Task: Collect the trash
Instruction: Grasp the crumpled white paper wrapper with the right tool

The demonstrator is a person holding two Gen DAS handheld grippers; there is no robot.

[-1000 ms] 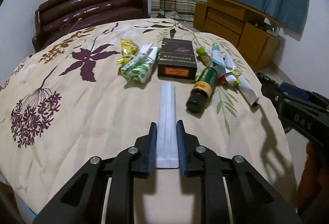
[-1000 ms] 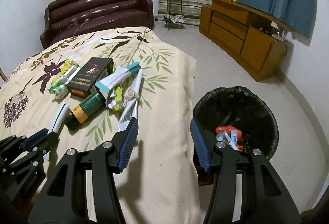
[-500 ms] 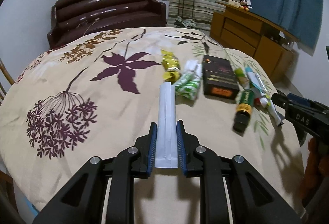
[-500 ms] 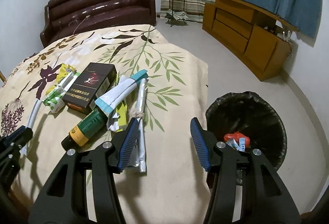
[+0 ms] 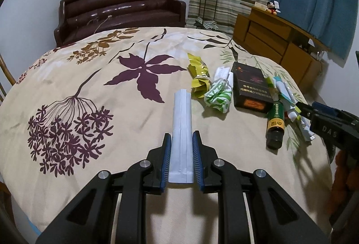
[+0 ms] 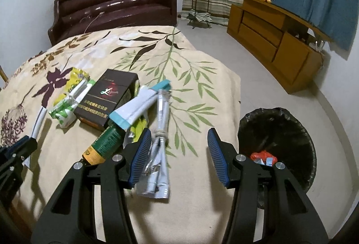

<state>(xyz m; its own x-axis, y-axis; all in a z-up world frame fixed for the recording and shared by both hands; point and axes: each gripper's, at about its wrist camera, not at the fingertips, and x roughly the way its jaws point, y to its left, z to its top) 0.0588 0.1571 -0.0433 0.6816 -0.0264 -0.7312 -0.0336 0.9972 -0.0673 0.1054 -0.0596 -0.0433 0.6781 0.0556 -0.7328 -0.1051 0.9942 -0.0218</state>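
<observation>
Floral bedspread (sofa behind); left jaws clench white packet, right jaws seemingly released.

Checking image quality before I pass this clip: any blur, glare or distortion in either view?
Left wrist: sharp, fisheye bends the bedspread, glare streaks on the brown sofa. Right wrist: sharp too, black corners, hard shadows, trash bin interior dark.

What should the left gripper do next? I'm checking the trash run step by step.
Probably carry the white packet across to the black-lined bin beside the bed. The left gripper is shut on it, held above the bedspread, while the bin sits off the far side, past the open right gripper.
</observation>
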